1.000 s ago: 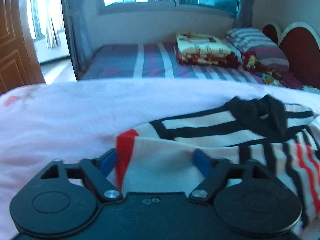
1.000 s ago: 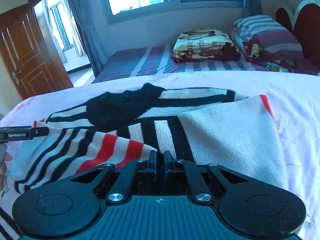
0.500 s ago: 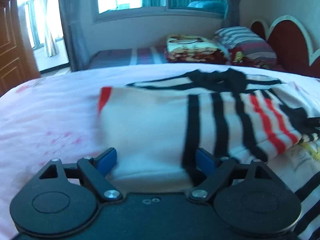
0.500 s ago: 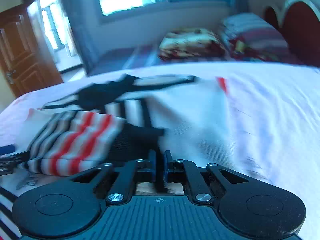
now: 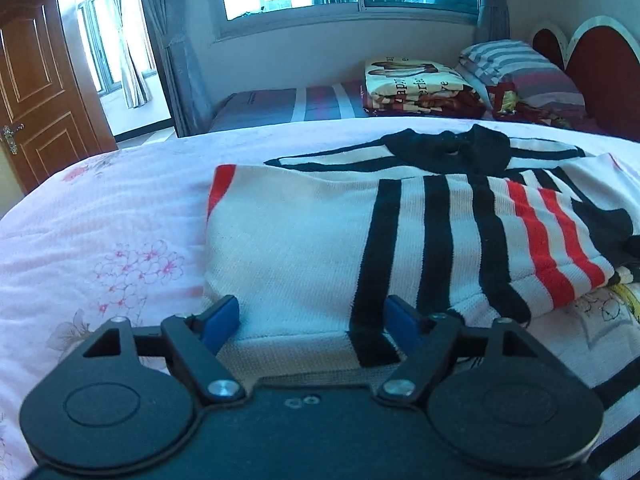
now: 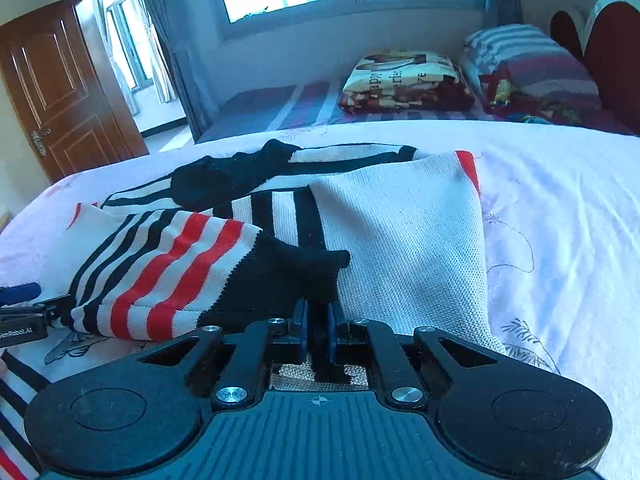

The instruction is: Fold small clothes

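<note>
Only the right wrist view shows the wide-open left gripper (image 6: 18,300), lettered "GenRobot.AI", at nine o'clock, while the right gripper (image 6: 316,330) pinches the striped sweater (image 6: 400,232).

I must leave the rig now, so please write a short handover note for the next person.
Left gripper: open wide, jaws have just been closing slightly; the striped sweater edge lies between them, not pinched.
Right gripper: shut on the sweater's black fabric.
The sweater lies on the pink bedsheet.
Done: its sides appear folded inward.
Left: probably fold it in half, then smooth it.
</note>
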`<state>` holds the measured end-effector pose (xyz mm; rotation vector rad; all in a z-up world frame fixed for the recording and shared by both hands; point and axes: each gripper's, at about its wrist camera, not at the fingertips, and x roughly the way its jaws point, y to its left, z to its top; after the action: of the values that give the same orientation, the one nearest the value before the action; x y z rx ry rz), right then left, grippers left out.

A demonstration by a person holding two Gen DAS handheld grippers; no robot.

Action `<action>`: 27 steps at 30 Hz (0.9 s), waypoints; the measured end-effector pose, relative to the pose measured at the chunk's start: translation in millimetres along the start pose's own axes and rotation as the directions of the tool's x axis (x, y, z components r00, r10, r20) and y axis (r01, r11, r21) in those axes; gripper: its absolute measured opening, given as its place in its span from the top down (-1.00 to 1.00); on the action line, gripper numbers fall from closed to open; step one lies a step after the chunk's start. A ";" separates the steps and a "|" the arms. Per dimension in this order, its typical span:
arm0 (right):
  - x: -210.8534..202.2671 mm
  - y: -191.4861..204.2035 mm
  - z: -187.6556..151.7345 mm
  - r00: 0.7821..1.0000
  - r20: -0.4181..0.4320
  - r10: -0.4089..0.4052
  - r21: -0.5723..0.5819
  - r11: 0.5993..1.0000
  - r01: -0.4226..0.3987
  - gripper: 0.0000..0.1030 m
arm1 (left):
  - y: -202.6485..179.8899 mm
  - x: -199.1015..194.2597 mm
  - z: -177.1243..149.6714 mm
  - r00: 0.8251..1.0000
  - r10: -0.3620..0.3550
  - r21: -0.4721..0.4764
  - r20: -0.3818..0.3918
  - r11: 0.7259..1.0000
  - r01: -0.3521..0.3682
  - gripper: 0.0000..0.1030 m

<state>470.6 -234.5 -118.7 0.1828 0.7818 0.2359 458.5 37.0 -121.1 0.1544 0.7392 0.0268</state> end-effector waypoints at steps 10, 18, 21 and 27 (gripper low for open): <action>-63.9 10.5 -27.0 0.999 0.034 0.020 -0.038 0.999 -0.019 -0.31 | 7.8 -33.0 -13.3 1.000 0.000 0.025 0.011 1.000 0.000 -0.78; -140.6 2.0 -67.6 0.998 0.050 -0.023 0.044 0.999 0.021 -0.31 | 55.5 -95.9 -81.4 1.000 -0.012 -0.040 -0.029 0.999 0.011 -0.74; -167.4 4.9 -84.3 0.997 0.062 -0.036 0.071 0.997 0.032 -0.31 | 69.2 -119.6 -101.2 0.999 -0.021 -0.076 -0.031 0.997 0.019 -0.71; -212.6 5.9 -122.4 0.999 0.040 -0.024 0.146 0.989 0.018 -0.30 | 78.2 -167.3 -136.1 0.996 -0.082 -0.103 -0.035 0.992 0.078 -0.58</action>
<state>236.6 -278.4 -59.3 0.3164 0.7590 0.1543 245.6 118.8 -96.6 0.0275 0.7805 -0.0095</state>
